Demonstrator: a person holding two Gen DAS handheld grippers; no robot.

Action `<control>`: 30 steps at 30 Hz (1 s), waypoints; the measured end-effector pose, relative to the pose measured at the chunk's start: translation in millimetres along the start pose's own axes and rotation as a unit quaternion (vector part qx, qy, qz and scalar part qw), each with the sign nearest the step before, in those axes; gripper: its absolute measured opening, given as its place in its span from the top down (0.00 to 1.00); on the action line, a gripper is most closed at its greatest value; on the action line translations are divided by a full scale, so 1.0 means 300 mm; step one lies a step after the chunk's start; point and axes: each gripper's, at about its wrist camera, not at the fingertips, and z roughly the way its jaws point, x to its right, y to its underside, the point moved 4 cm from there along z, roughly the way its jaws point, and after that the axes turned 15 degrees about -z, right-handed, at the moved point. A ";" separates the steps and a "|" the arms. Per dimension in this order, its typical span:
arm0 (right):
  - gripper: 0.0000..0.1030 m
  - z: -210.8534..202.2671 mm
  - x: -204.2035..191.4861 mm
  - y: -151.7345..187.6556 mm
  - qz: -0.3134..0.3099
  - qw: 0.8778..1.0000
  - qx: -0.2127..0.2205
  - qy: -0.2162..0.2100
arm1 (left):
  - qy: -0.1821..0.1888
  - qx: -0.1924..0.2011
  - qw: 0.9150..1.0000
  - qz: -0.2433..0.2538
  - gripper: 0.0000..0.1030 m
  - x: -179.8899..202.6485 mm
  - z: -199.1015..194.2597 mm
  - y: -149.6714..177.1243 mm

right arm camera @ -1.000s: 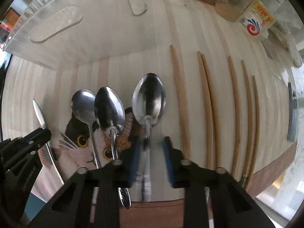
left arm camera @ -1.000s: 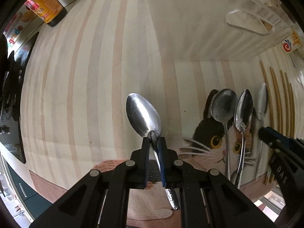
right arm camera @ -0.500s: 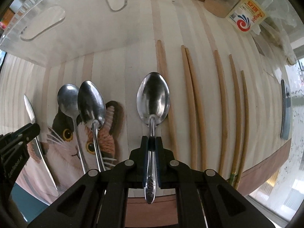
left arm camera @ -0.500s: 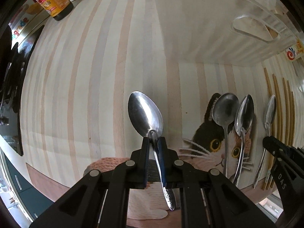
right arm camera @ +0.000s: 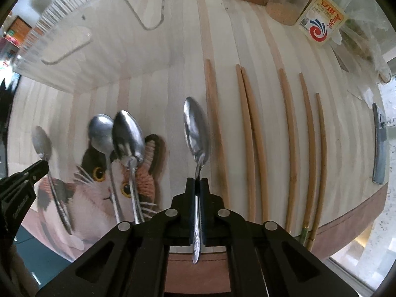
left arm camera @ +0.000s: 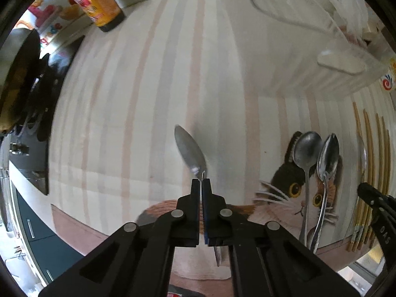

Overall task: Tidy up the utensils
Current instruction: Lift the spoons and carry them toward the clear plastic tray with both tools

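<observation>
both tools are matte black plastic: the left gripper and the right gripper each have two flat angular linkage arms with cut-out slots, joined by round silver rivets. the finger pads are lined blue. white embossed lettering, too small to read, marks the outer side of each.

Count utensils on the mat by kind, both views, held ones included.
Spoons: 4 — one in the left tool, one in the right tool, two lying free on the cat mat.
Wooden chopsticks: 6, right of the spoons.
Total: 10.
</observation>
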 end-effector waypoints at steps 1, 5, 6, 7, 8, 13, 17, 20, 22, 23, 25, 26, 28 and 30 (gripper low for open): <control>1.00 -0.014 0.004 0.000 -0.001 1.000 0.006 -0.002 | -0.001 0.004 1.000 -0.002 1.00 -0.011 -0.014 -0.002; 1.00 -0.039 0.017 0.001 0.001 1.000 0.014 -0.016 | 0.002 0.011 1.000 -0.011 1.00 -0.040 -0.054 -0.004; 1.00 -0.046 0.023 0.002 0.004 1.000 0.017 -0.017 | 0.003 0.013 1.000 -0.014 1.00 -0.047 -0.060 0.001; 1.00 -0.055 0.031 0.003 0.009 0.999 0.021 -0.023 | 0.004 0.014 1.000 -0.017 1.00 -0.054 -0.068 0.002; 1.00 -0.064 0.038 -0.001 0.013 0.999 0.022 -0.028 | 0.004 0.015 1.000 -0.019 1.00 -0.053 -0.071 -0.006; 1.00 -0.100 0.088 0.003 0.036 0.997 0.025 -0.061 | 0.016 0.015 0.999 -0.039 1.00 -0.086 -0.099 -0.020; 0.86 -0.056 0.123 0.011 0.050 0.996 -0.012 -0.073 | 0.020 0.012 0.999 -0.044 1.00 -0.090 -0.096 -0.021; 0.65 -0.024 0.119 0.003 0.046 0.996 -0.031 -0.076 | 0.036 -0.001 0.998 -0.060 0.99 -0.108 -0.073 -0.032; 0.64 -0.004 0.108 0.009 0.036 0.997 -0.039 -0.064 | 0.057 -0.026 0.994 -0.087 0.95 -0.139 -0.045 -0.028; 0.64 0.007 0.102 0.011 0.031 0.997 -0.044 -0.061 | 0.074 -0.044 0.991 -0.104 0.94 -0.156 -0.023 -0.023; 0.64 0.020 0.083 0.019 0.024 0.998 -0.046 -0.045 | 0.093 -0.074 0.985 -0.124 0.87 -0.183 0.014 -0.014; 0.70 0.017 0.078 0.018 0.018 0.998 -0.043 -0.032 | 0.102 -0.088 0.982 -0.135 0.80 -0.196 0.035 -0.009; 0.81 0.019 0.056 0.027 0.005 0.999 -0.043 -0.004 | 0.121 -0.106 0.975 -0.151 0.72 -0.214 0.069 0.003; 0.87 0.019 0.043 0.031 0.000 0.999 -0.039 0.005 | 0.130 -0.118 0.972 -0.157 0.72 -0.215 0.097 0.011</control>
